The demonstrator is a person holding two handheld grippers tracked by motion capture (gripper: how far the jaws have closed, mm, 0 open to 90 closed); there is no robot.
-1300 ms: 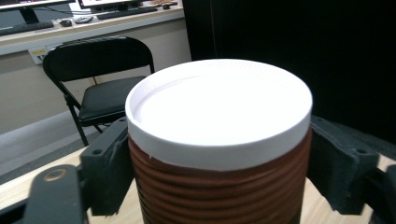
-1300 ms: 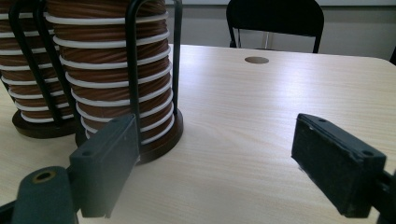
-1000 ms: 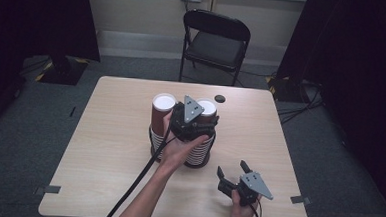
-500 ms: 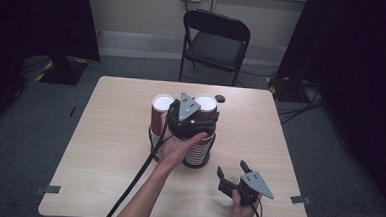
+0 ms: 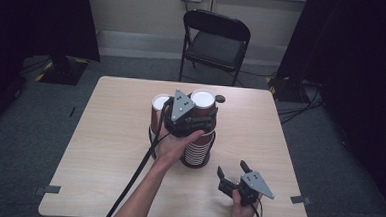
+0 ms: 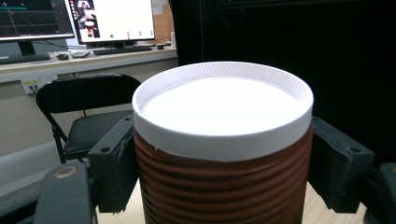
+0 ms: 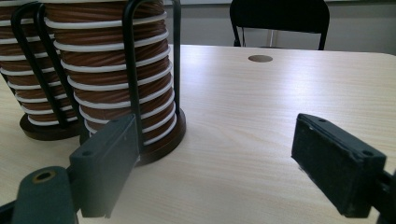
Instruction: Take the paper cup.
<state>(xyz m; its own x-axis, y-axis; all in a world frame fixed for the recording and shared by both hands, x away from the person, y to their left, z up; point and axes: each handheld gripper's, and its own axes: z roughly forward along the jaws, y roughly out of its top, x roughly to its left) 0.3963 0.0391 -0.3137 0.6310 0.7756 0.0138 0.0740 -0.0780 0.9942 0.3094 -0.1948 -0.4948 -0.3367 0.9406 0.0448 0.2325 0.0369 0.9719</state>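
Note:
Two stacks of brown ribbed paper cups with white rims stand side by side in a black wire holder [image 5: 194,163] at the table's middle. My left gripper [image 5: 202,118] is shut on the top cup [image 5: 203,98] of the right stack, one jaw pressing each side just under its rim. The left gripper view has this cup [image 6: 223,102] close up between the pads [image 6: 114,168]. The left stack [image 5: 159,103] stands beside it. My right gripper [image 5: 232,171] stands open and holds nothing near the front right. In its own view, the right stack [image 7: 116,79] and the wire holder [image 7: 133,70] are just ahead on the left.
The light wood table [image 5: 104,134] has a small dark round disc [image 5: 220,98] behind the stacks. A black folding chair [image 5: 214,39] stands past the far edge. Cables trail from both grippers toward the front edge. Dark curtains hang on both sides.
My left gripper, with the cup in it, has shifted slightly up and toward the far side. The right gripper has stayed in place.

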